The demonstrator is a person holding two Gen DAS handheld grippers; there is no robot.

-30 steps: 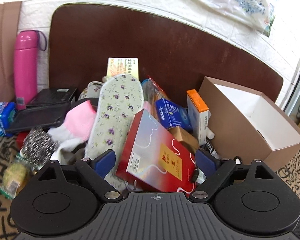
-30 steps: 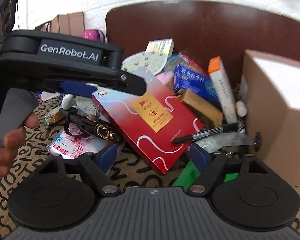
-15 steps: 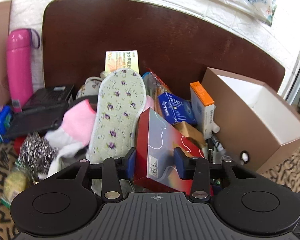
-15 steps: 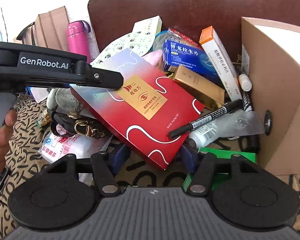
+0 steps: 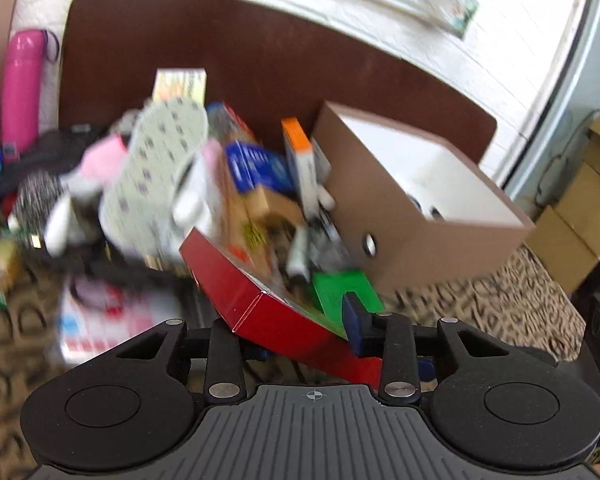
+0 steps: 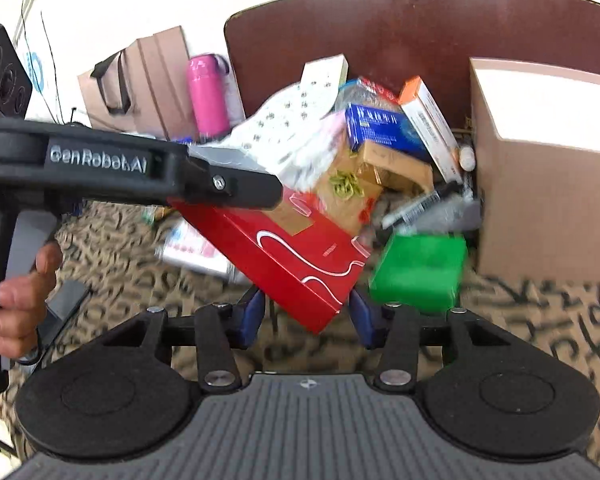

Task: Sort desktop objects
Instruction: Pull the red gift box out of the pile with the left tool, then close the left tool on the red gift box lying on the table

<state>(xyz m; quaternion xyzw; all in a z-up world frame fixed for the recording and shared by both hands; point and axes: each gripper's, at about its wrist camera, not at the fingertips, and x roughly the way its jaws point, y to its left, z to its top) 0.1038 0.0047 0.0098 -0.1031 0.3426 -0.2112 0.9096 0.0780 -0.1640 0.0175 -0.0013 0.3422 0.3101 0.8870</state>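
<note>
Clutter everywhere on this counter (image 6: 540, 320), with its squiggly black-on-tan cover, and the red box (image 6: 296, 256) sits right in the middle of the action. In the left wrist view the left gripper (image 5: 300, 336) has the red box (image 5: 260, 304) wedged between its blue pads, tilted, corner poking toward the lens; the jaws are closing and look clamped on it. In the right wrist view the right gripper (image 6: 306, 316) has its jaws closing around the box's near corner too, blue pads just beside both edges, though it's hard to tell if they actually press on it. The left gripper (image 6: 228, 188) shows there as well, reaching in from the left edge across the box's upper end, a hand (image 6: 16, 308) wrapped round its handle at lower left.

Just right of the box lies a green packet (image 6: 418, 272), and past that stands an open brown carton (image 6: 540, 184) with a white inside, filling the right side of the frame. Behind the box is the blurry heap: a flowered insole (image 5: 152, 176), a blue box (image 6: 380, 128), an orange-topped carton (image 6: 428, 124). A pink bottle (image 6: 208, 96) stands upright at upper left, next to a brown paper bag (image 6: 140, 80).
</note>
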